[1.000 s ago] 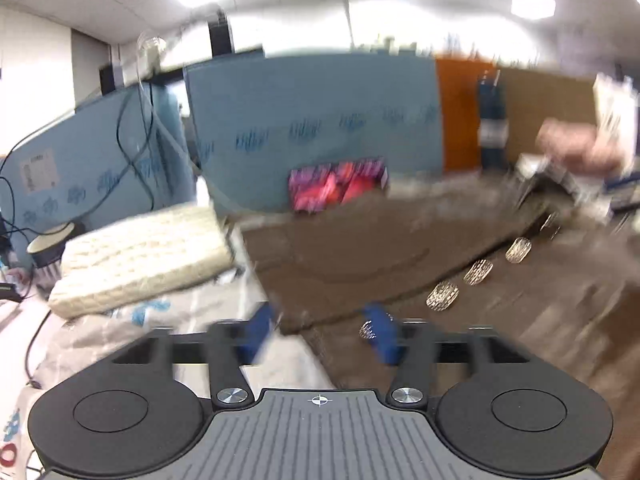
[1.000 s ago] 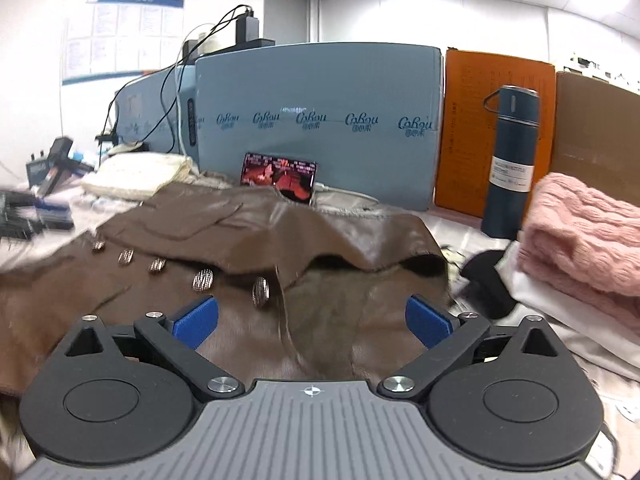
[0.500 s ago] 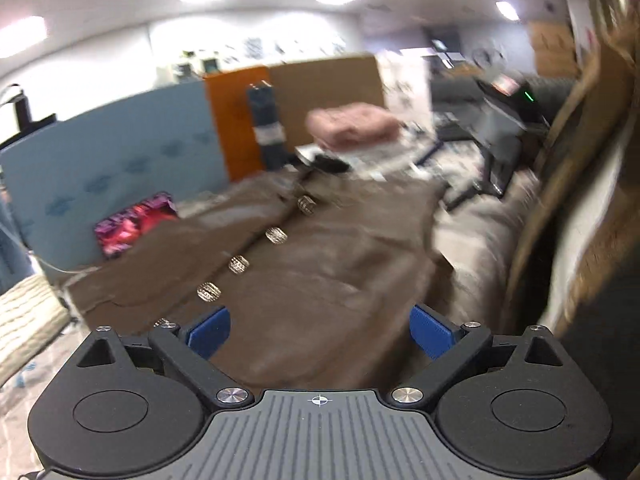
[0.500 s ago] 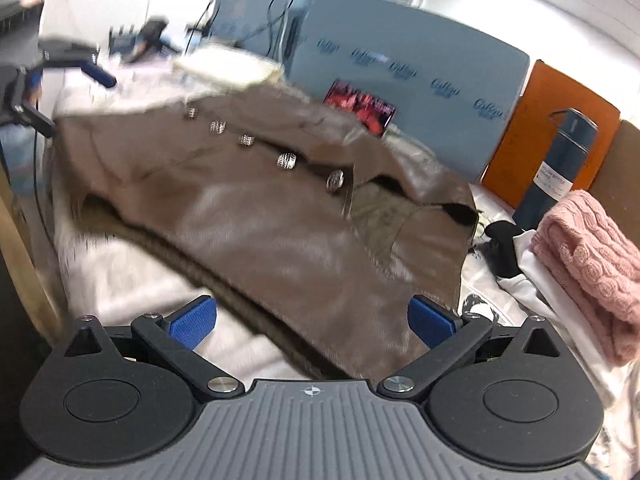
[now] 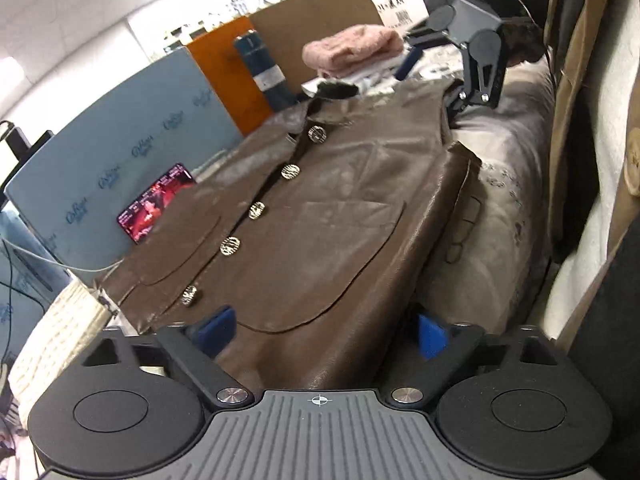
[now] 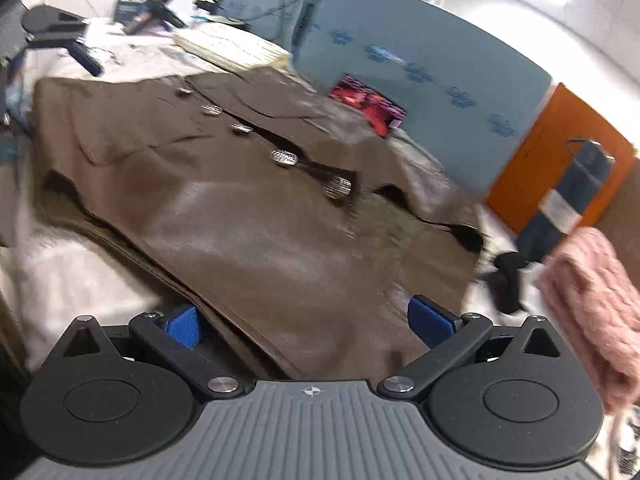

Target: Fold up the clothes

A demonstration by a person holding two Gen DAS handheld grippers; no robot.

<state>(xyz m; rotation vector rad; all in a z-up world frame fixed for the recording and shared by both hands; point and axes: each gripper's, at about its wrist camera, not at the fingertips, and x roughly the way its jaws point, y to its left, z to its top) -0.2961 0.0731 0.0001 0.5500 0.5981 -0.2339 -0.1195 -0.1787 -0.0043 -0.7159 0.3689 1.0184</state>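
Observation:
A brown leather-look jacket [image 5: 332, 216] with a row of silver buttons lies spread flat on a pale cloth-covered table. My left gripper [image 5: 324, 330] is open, its blue pads either side of the jacket's hem end. My right gripper [image 6: 308, 322] is open, its pads straddling the jacket's [image 6: 248, 216] near edge by the collar end. The right gripper also shows in the left wrist view [image 5: 476, 76], at the jacket's far corner. The left gripper shows in the right wrist view [image 6: 60, 40], at the far left.
A folded pink sweater [image 6: 592, 300] lies right of the jacket, a folded cream knit [image 6: 232, 46] at the back left. A blue partition [image 6: 420, 68], a phone with a lit screen [image 5: 154, 202], a dark flask [image 5: 266, 74] and an orange board [image 6: 560, 148] stand behind.
Both grippers have swung round to opposite ends of the jacket and dropped low over its edges. The left gripper has opened wider than one second ago.

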